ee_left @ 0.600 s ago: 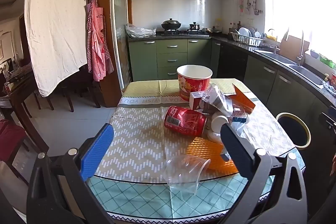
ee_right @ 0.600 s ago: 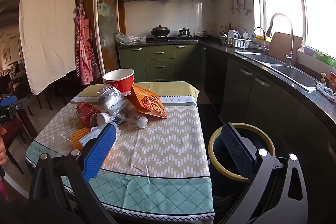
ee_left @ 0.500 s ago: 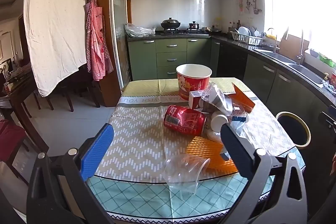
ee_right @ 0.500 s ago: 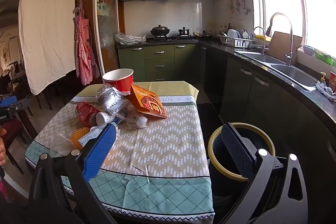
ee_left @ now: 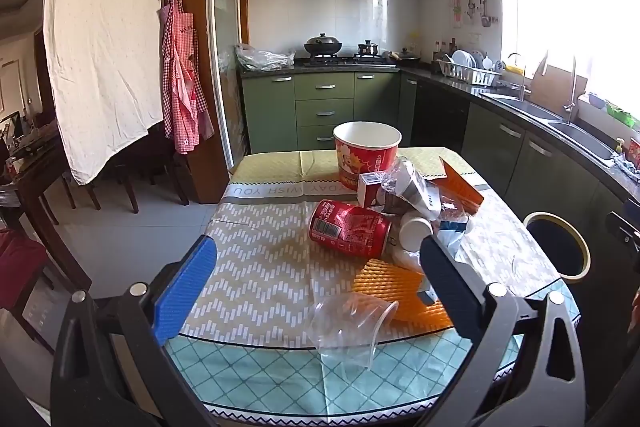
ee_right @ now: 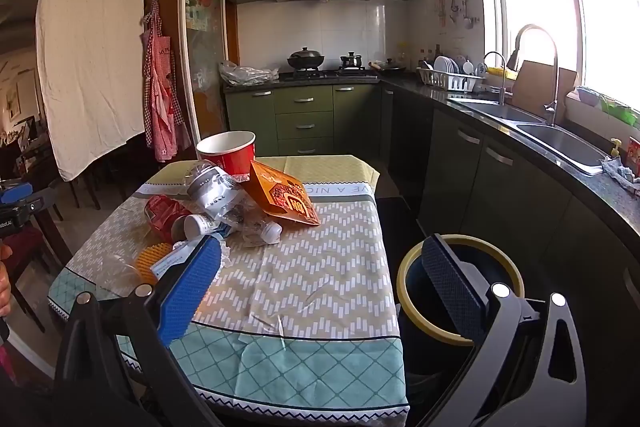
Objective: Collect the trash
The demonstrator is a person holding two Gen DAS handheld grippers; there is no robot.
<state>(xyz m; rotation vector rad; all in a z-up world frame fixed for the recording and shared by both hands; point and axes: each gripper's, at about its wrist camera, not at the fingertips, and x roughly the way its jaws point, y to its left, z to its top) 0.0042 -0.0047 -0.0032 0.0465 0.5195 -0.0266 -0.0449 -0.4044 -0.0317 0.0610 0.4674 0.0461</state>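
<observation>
A pile of trash lies on the table [ee_left: 260, 267]: a crushed red can [ee_left: 348, 229], a red paper bucket [ee_left: 366, 155], a clear plastic cup [ee_left: 348, 323] on its side near the front edge, an orange ribbed piece [ee_left: 384, 281], an orange snack bag [ee_right: 286, 195], and white and silver wrappers [ee_right: 216, 187]. My left gripper [ee_left: 316, 283] is open and empty, just short of the clear cup. My right gripper [ee_right: 320, 281] is open and empty over the table's near right corner, beside the yellow-rimmed bin [ee_right: 460, 291].
The bin also shows in the left wrist view [ee_left: 556, 247], to the right of the table. Green cabinets and a counter with a sink [ee_right: 560, 147] run along the right. Dark chairs [ee_left: 128, 179] and a hanging white sheet stand at the left.
</observation>
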